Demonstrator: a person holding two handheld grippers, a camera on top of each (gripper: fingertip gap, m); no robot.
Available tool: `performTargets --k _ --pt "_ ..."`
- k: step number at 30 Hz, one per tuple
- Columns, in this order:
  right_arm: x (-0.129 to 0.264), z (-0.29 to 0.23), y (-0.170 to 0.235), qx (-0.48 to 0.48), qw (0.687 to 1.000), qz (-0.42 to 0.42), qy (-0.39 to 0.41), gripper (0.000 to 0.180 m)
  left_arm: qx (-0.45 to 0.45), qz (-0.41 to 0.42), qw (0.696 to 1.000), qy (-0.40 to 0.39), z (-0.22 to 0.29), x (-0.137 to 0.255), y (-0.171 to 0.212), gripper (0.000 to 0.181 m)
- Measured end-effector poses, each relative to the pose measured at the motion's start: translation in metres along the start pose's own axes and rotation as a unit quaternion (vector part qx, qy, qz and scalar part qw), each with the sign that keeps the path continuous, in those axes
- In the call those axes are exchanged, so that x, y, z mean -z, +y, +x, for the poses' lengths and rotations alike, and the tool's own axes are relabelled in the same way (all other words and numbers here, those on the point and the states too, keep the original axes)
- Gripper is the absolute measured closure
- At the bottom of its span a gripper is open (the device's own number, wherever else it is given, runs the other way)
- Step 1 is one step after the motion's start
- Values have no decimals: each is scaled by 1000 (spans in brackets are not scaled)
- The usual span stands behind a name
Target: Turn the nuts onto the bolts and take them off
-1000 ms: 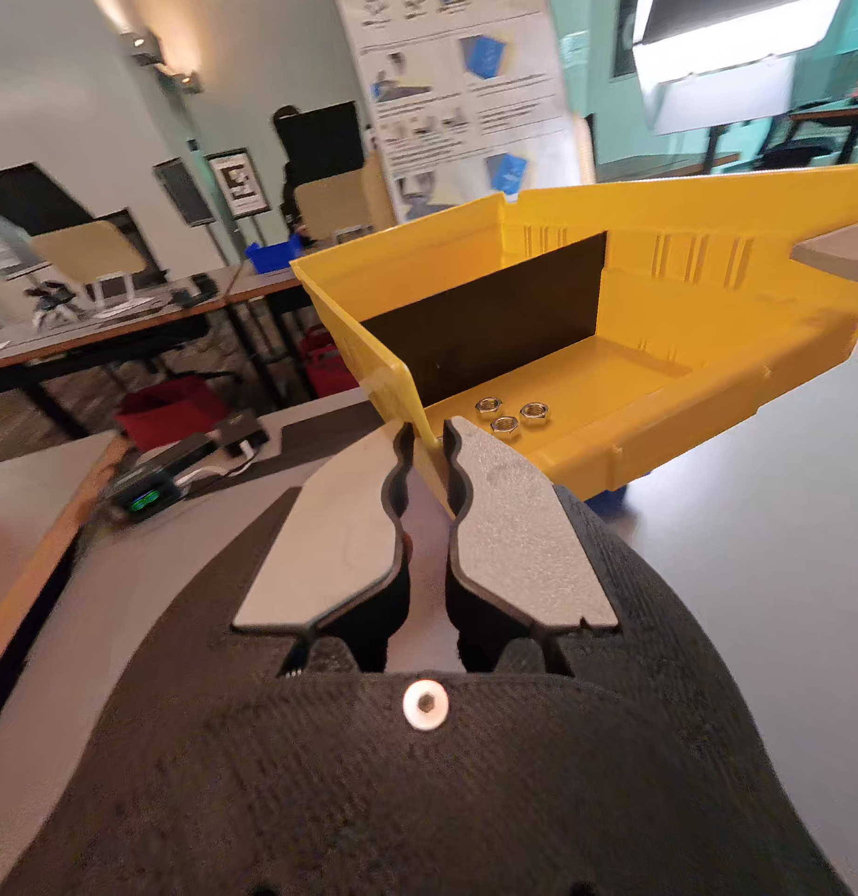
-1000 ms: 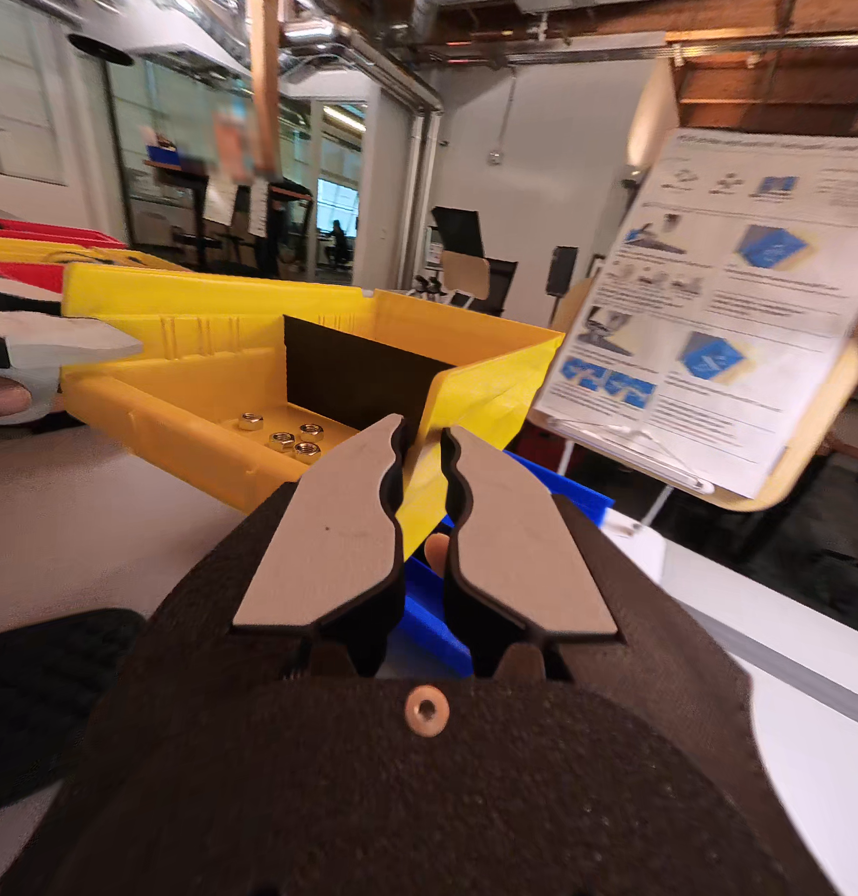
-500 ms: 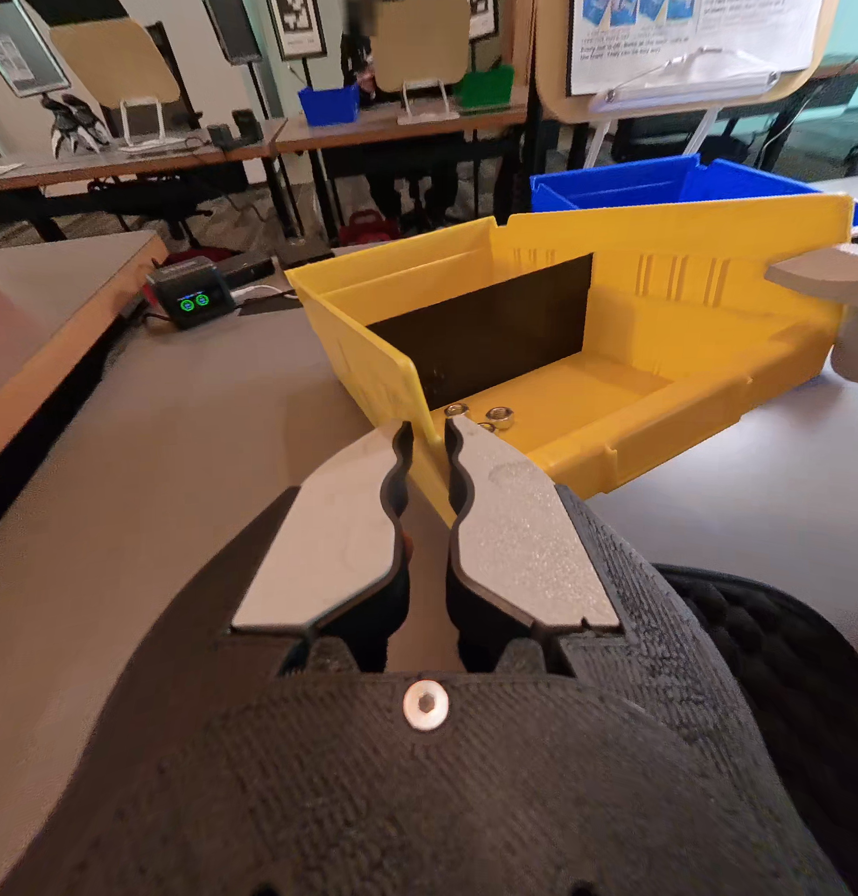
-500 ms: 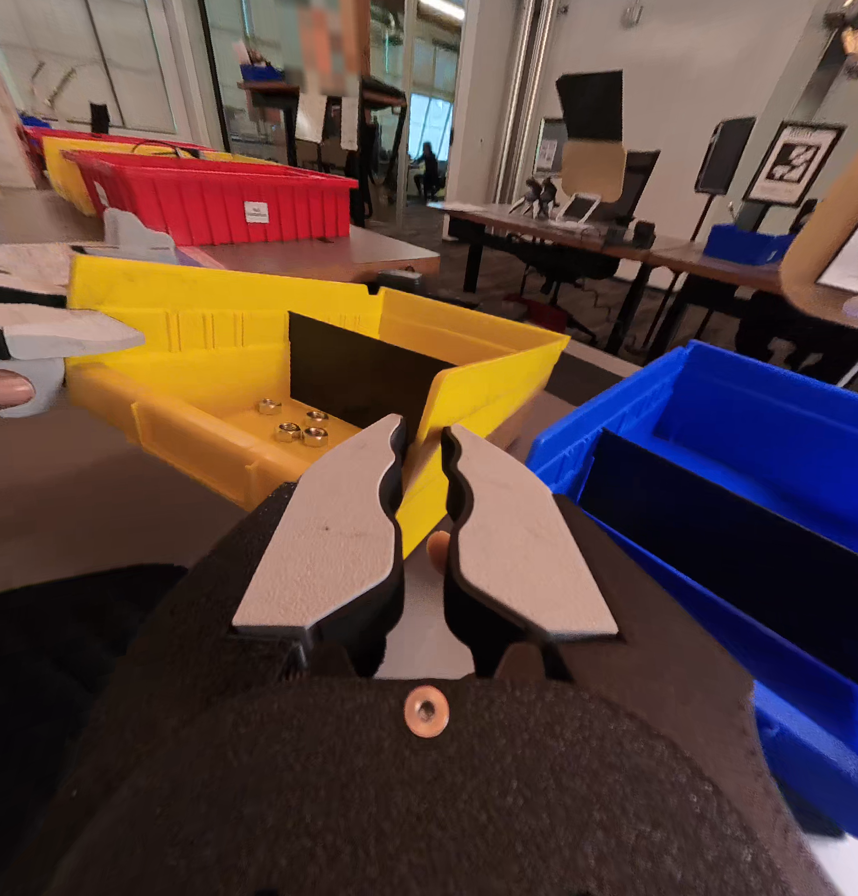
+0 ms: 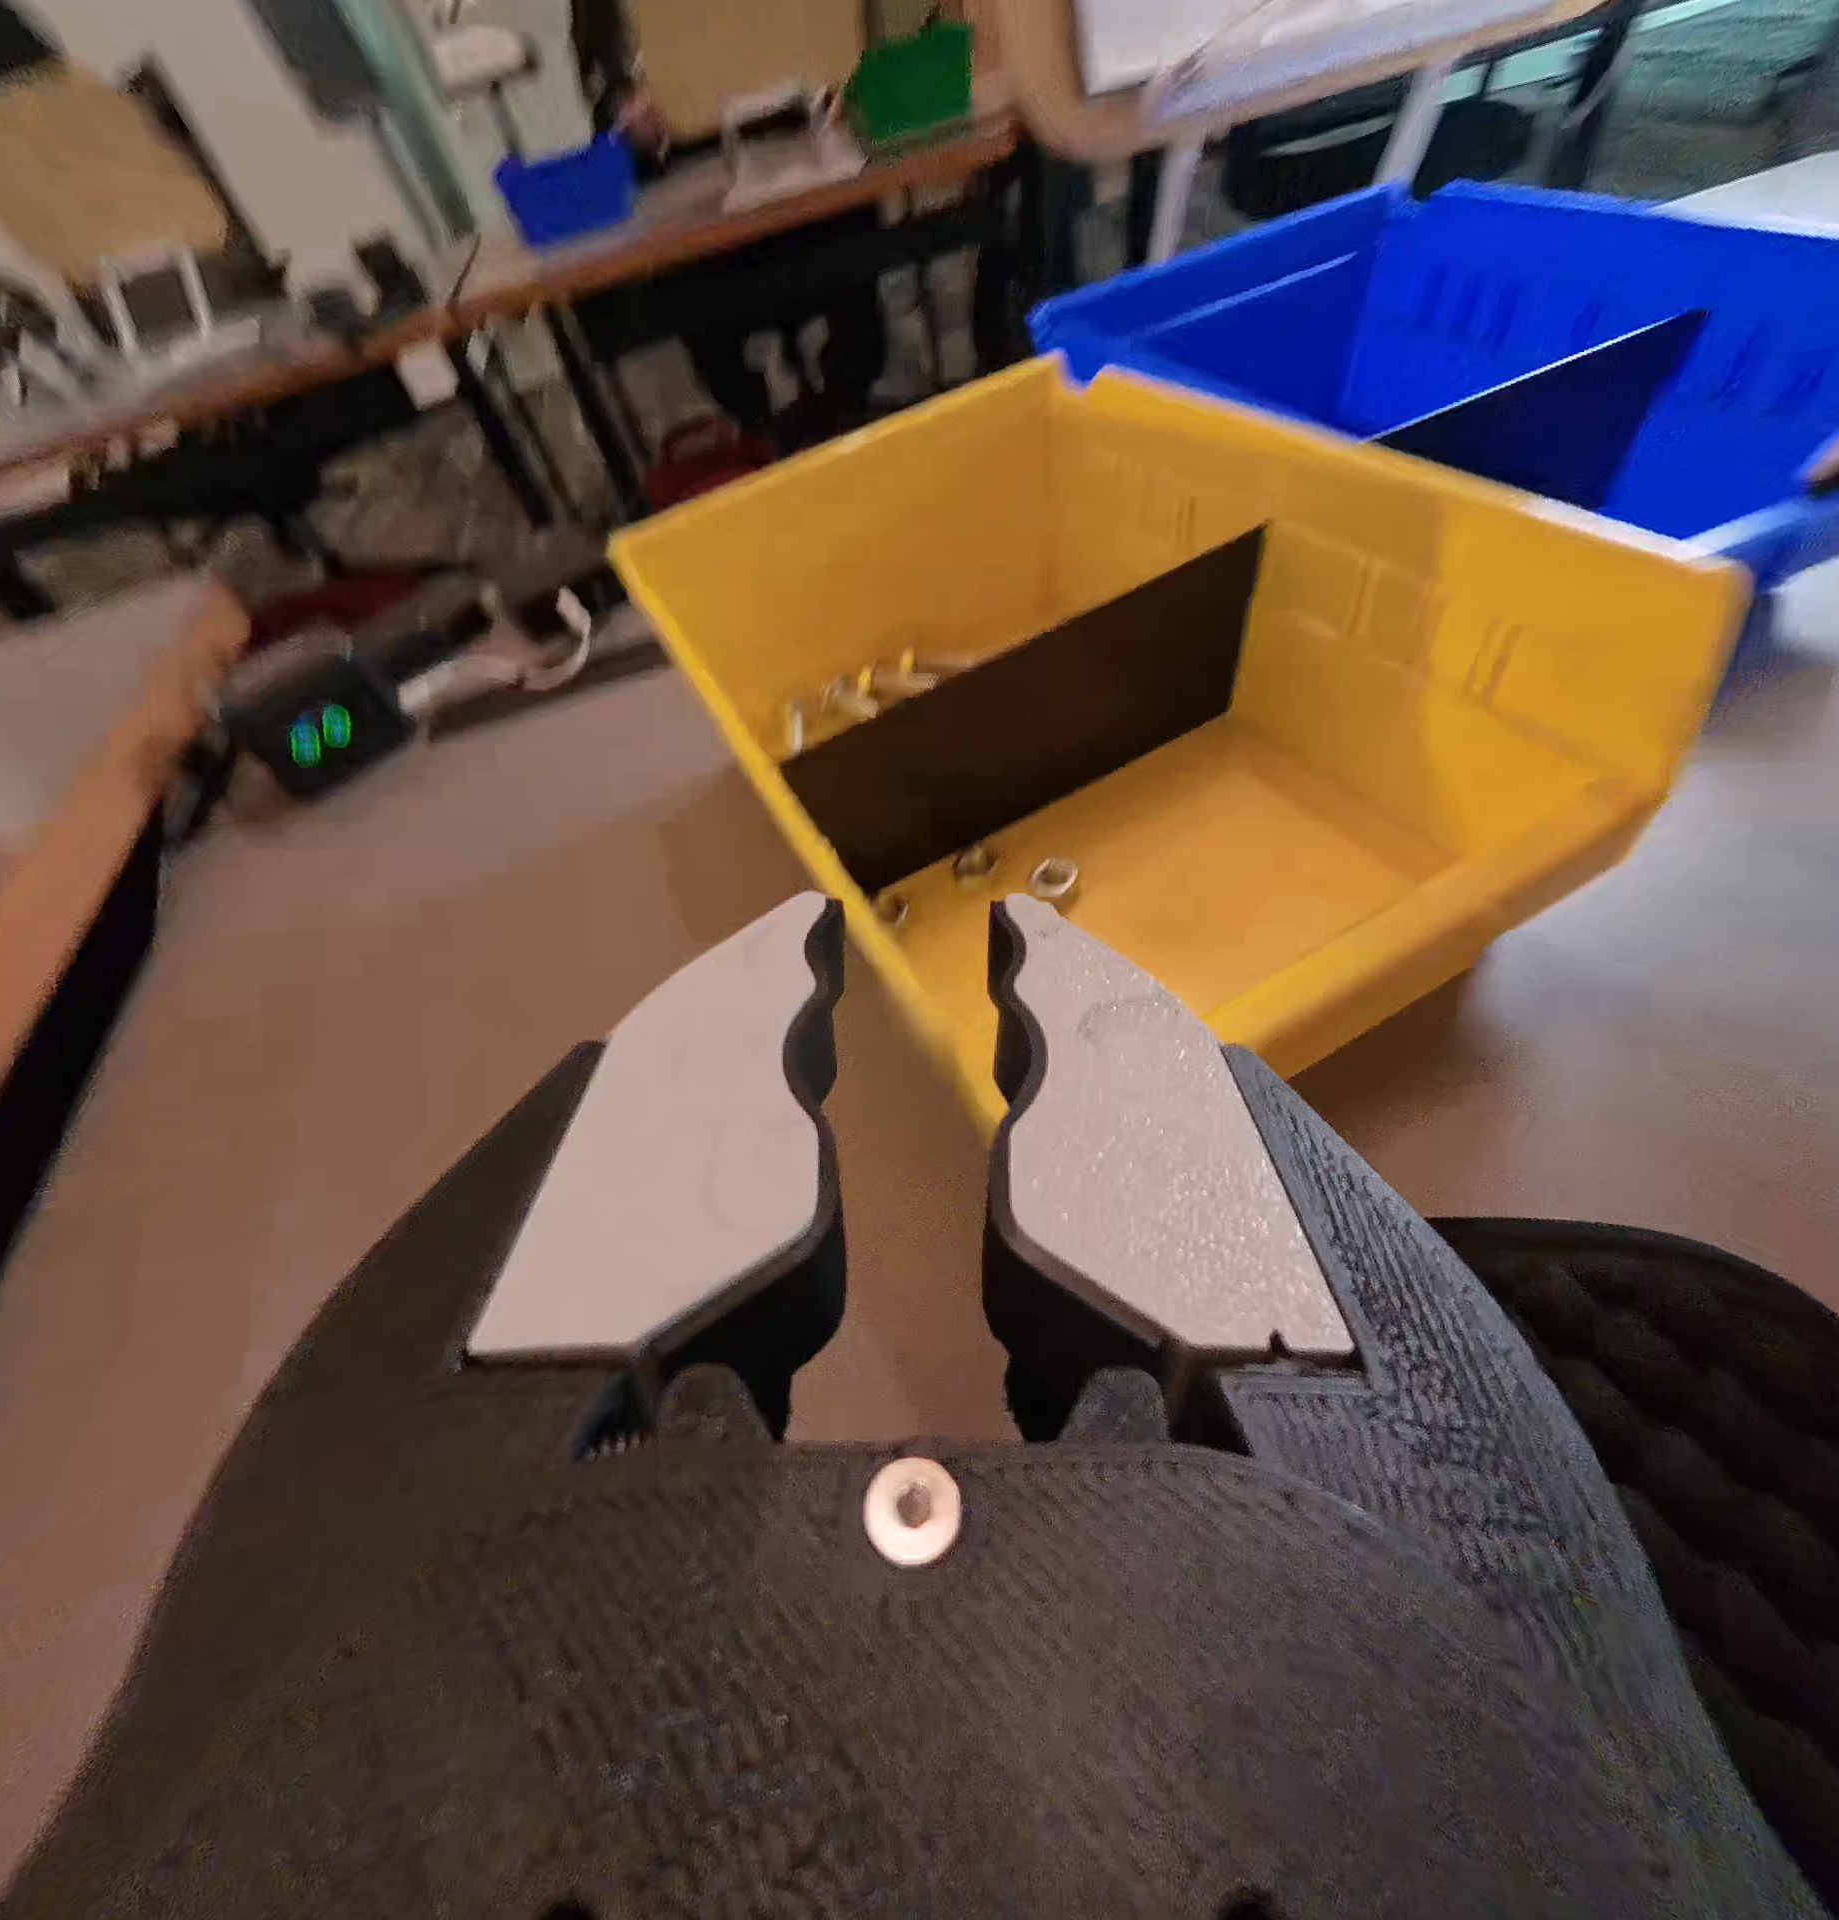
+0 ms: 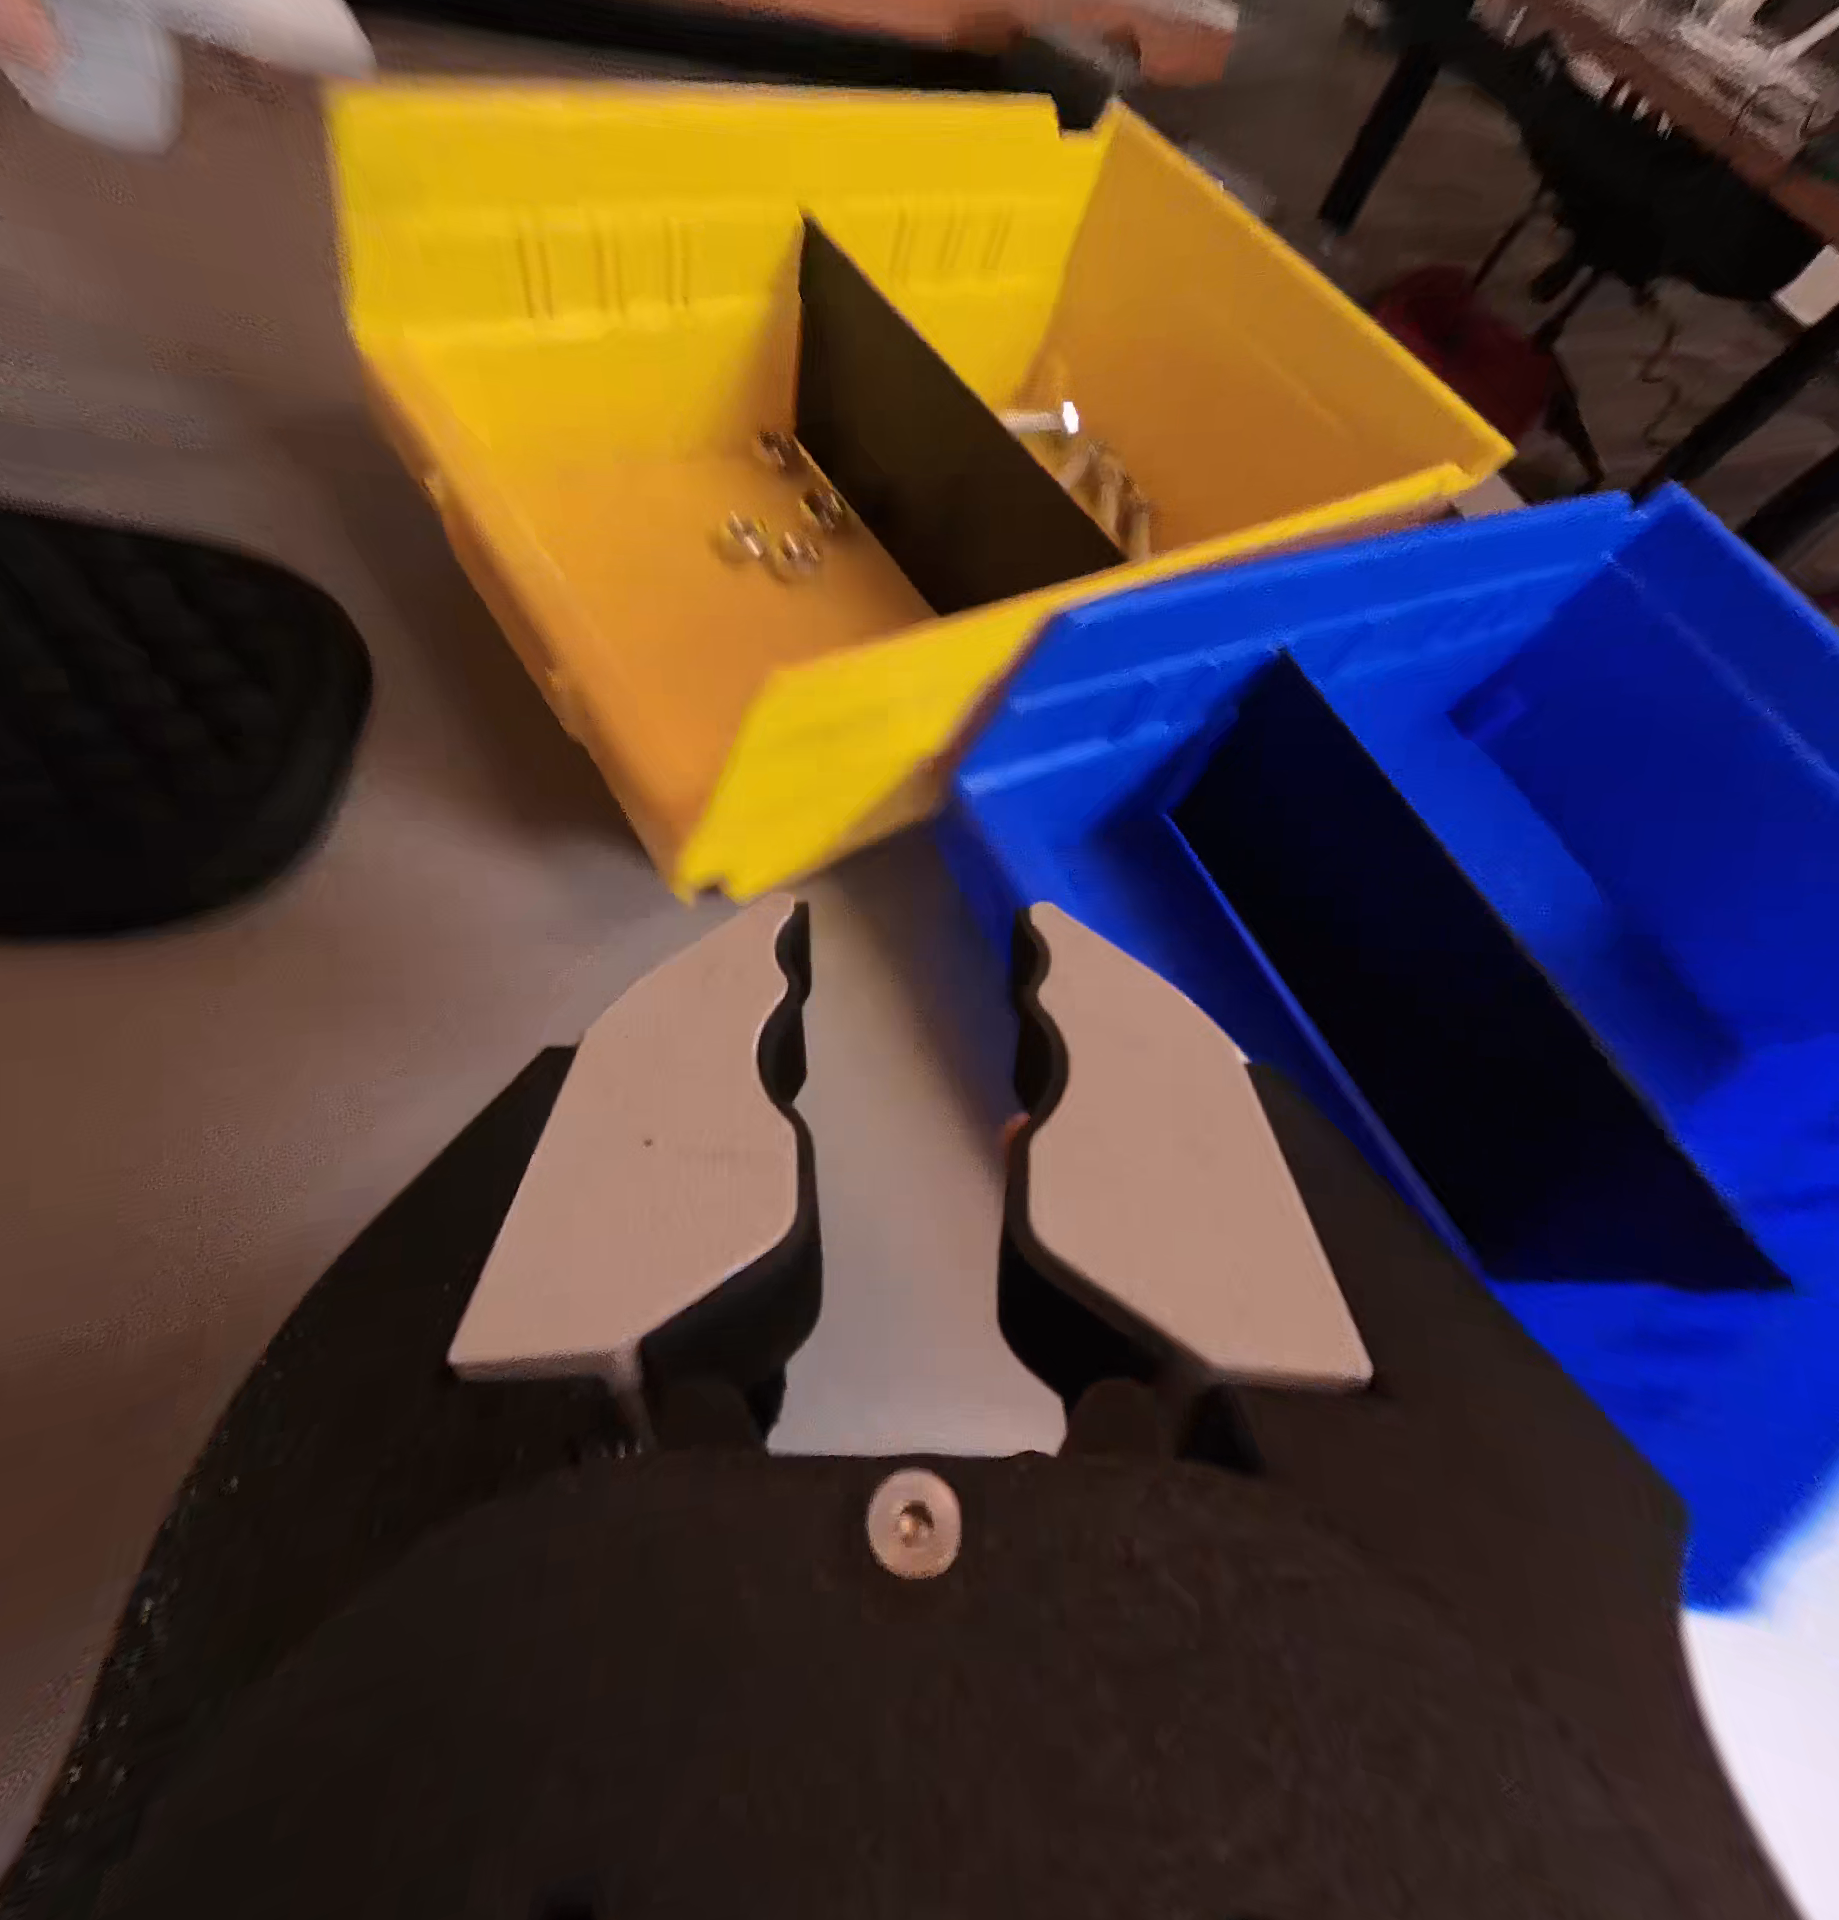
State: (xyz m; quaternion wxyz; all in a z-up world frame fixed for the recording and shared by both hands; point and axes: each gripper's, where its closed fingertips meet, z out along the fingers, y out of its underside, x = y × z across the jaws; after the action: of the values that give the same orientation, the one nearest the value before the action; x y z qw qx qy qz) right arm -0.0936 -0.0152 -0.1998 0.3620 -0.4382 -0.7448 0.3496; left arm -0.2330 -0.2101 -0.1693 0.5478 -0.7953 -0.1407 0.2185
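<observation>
A yellow bin (image 5: pixel 1466 665) with a black divider (image 5: pixel 1029 707) stands on the grey table (image 5: pixel 427 987). Several nuts (image 5: pixel 1050 878) lie in its near compartment, and bolts (image 5: pixel 873 681) show behind the divider. My left gripper (image 5: pixel 915 914) is open and empty, with the bin's near side wall showing between its fingers. In the right wrist view the yellow bin (image 6: pixel 1206 312) holds the nuts (image 6: pixel 780 530) left of the divider and the bolts (image 6: pixel 1081 468) right of it. My right gripper (image 6: pixel 910 920) is open and empty, just short of the bin's near corner.
A blue bin (image 6: pixel 1517 831) with a dark divider sits against the yellow bin's right side, close to my right gripper; it also shows in the left wrist view (image 5: pixel 1517 343). A black padded mat (image 6: pixel 115 717) lies on the table. A small device with green lights (image 5: pixel 317 727) sits at the far left. Across from one pair of fingers to the other is roughly 25 centimeters.
Both grippers were shut on the yellow bin's side walls and are now open. Both views now look down more steeply into the bin, and the bolts have come into sight.
</observation>
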Motion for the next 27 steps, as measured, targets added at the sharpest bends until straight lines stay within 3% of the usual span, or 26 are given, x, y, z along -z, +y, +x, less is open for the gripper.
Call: performTargets --k 2,4,7,10,14,20,27 --pt "4 29 17 65 995 -70 14 139 -56 4 996 62 26 5 -24 152" --pt "-8 51 38 130 980 -149 15 132 -98 -57 983 145 65 -5 -23 145" --pt "-38 61 69 193 953 -234 -18 129 -192 -151 944 224 113 -35 5 135" --pt "-50 58 91 185 942 -277 -49 145 -272 -263 890 256 128 -58 51 124" --pt "-22 54 104 178 944 -276 -42 147 -336 -289 855 269 131 -70 69 148" --pt "56 62 152 140 947 -289 18 147 -337 -263 858 284 144 -80 64 151" --pt "127 114 208 113 938 -322 67 148 -322 -264 869 267 138 -111 55 151"
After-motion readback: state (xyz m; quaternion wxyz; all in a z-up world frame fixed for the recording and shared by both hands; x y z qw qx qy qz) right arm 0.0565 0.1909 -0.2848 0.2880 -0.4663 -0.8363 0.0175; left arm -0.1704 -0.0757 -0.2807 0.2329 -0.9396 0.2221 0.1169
